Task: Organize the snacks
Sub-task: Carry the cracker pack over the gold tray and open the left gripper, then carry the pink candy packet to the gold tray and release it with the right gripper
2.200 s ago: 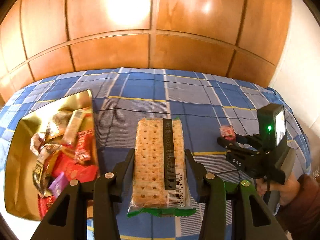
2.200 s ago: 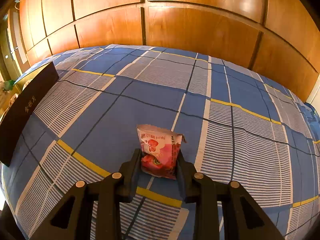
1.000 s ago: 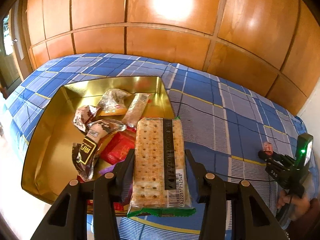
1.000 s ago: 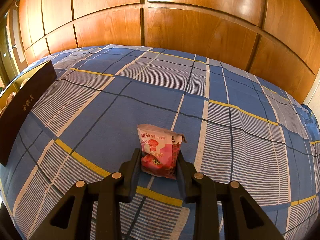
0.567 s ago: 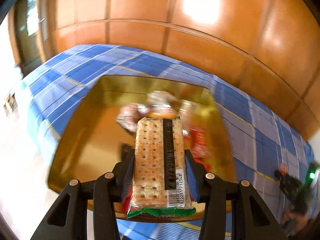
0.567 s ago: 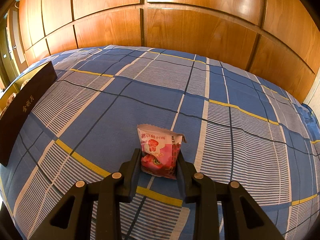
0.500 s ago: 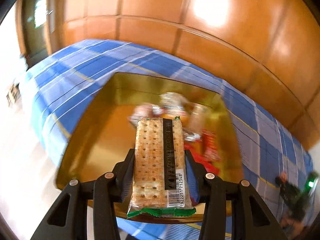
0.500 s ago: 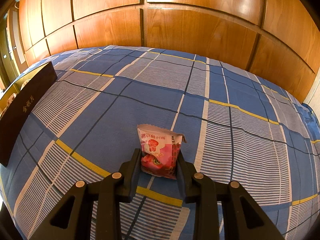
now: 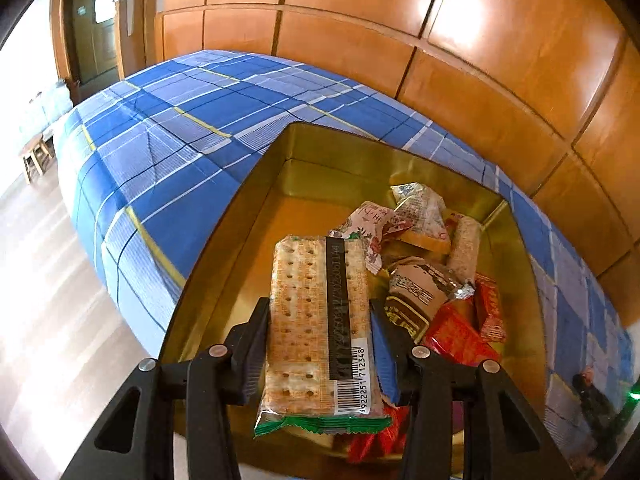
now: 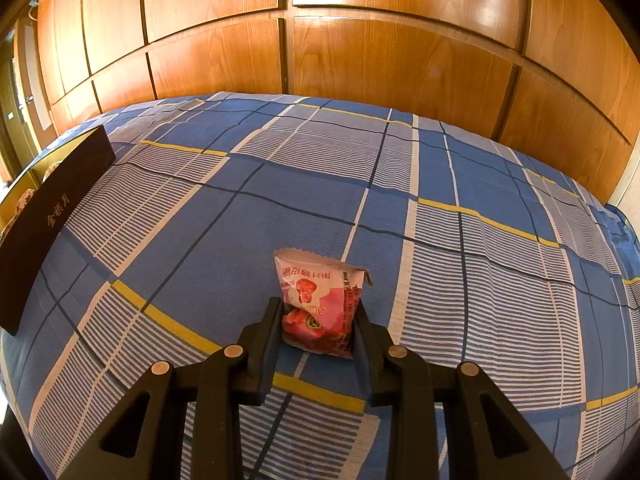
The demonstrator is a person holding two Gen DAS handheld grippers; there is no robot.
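Note:
My left gripper point(image 9: 318, 332) is shut on a long cracker packet point(image 9: 318, 320) with a green end and a barcode, held above the near part of a gold tin box point(image 9: 256, 216). The box holds several wrapped snacks point(image 9: 424, 264) on its right side. My right gripper point(image 10: 318, 322) is shut on a small pink and white snack packet point(image 10: 318, 300), low over the blue checked bedspread point(image 10: 440, 208). The right gripper also shows small at the far right of the left wrist view point(image 9: 592, 400).
The box's dark outer wall point(image 10: 44, 216) with gold lettering stands at the left of the right wrist view. Wooden wall panels point(image 10: 360, 52) back the bed. The bed's edge and the floor point(image 9: 52, 280) lie left of the box. A small stool point(image 9: 34, 158) stands far left.
My left gripper has swung left with the cracker packet, from over the bedspread to over the gold box. My right gripper and its pink packet have stayed still.

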